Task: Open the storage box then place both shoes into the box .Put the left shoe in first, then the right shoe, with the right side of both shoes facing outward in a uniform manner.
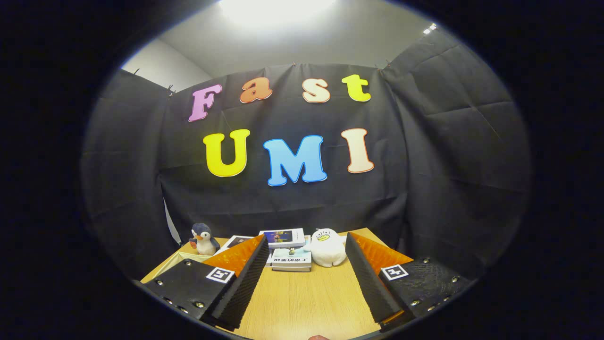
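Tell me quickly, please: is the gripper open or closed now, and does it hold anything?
Gripper: open, fingers wide apart, holding nothing; only bare wooden table lies between them.

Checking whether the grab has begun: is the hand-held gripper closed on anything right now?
No: the hand-held gripper has its fingers spread wide apart, with only bare table between them.

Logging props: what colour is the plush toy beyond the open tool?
White, yellow beak; the plush toy shows best in gripper view.
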